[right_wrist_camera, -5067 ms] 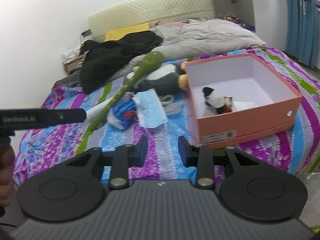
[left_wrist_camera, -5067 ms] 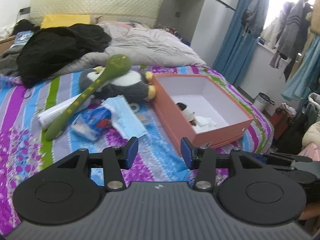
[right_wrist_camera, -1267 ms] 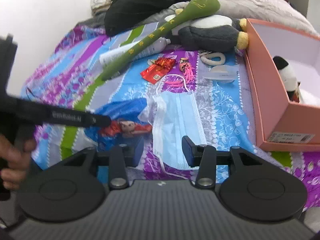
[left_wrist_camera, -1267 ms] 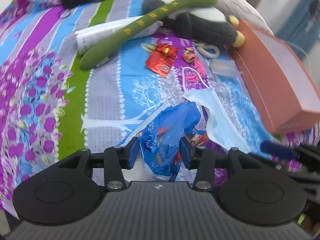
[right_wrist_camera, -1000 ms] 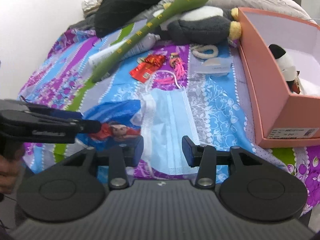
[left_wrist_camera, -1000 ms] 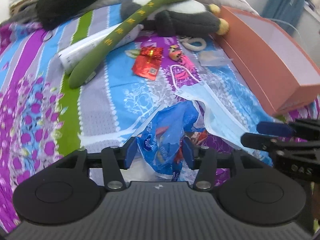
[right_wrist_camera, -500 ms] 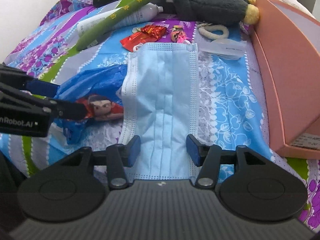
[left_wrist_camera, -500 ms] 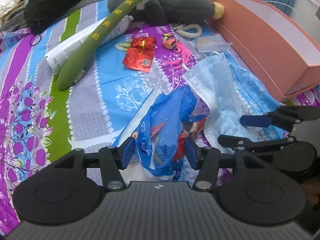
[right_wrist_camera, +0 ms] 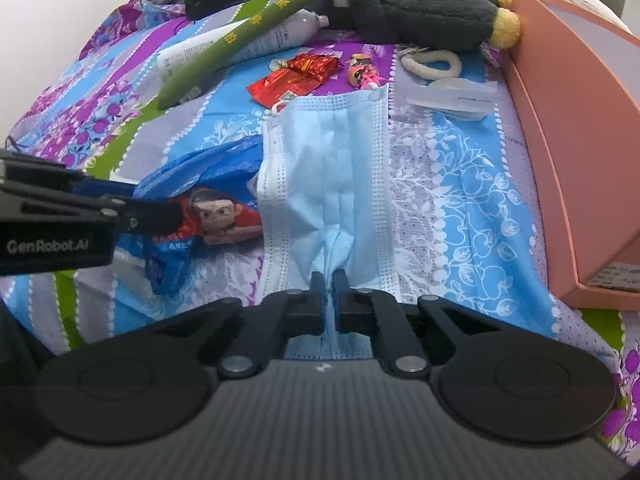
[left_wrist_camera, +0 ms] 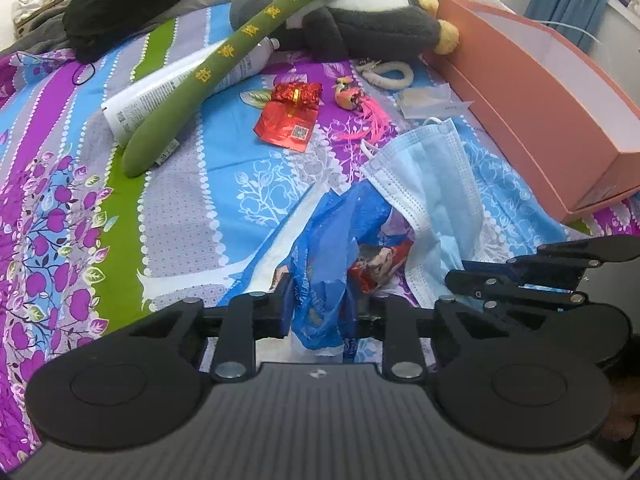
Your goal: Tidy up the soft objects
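The right tool (right_wrist_camera: 329, 280) pinched the face mask's (right_wrist_camera: 332, 168) near edge; the left tool (left_wrist_camera: 320, 308) gripped the adjacent blue plastic bag (left_wrist_camera: 332, 248).

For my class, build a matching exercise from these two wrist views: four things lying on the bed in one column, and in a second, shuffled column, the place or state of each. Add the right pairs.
Things
1. face mask
2. blue plastic bag
3. green plush stick
4. red foil packet

Places or states
A. lies over the white tube and leans on the penguin plush
B. pinched at its near edge by the right hand-held gripper
C. lies alone on the sheet, touched by no gripper
D. bunched between the fingers of the left hand-held gripper

Pairs: 1-B, 2-D, 3-A, 4-C
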A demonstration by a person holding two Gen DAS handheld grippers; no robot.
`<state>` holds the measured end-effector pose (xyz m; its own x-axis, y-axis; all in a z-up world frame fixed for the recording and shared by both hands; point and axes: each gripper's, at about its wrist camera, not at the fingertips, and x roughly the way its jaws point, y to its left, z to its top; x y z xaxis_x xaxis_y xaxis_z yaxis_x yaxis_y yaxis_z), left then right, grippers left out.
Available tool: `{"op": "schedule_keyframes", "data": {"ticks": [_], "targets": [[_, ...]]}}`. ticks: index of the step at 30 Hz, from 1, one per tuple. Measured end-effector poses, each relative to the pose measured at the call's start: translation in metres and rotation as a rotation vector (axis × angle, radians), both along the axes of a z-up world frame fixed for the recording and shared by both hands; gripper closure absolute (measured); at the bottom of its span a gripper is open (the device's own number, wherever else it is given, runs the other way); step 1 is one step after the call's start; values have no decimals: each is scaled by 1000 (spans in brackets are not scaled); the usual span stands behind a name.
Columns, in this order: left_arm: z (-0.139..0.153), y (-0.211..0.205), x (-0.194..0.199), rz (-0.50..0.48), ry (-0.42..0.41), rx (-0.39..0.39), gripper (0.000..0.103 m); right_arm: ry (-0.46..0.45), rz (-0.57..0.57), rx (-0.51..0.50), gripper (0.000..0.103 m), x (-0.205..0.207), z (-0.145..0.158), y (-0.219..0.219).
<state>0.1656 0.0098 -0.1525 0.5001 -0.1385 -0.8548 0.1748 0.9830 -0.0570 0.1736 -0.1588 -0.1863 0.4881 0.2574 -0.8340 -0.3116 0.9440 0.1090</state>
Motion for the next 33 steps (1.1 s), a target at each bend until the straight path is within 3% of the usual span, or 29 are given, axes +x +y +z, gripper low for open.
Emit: {"op": "schedule_keyframes", "data": {"ticks": [14,33], "targets": [[48,13,-32,93,-89,-110,78,-146,-110,37,97,-28,67,-23],[120,-2,-75,91,-234,-196,78,-338,-185,59,99,-84,156,-49]]}}
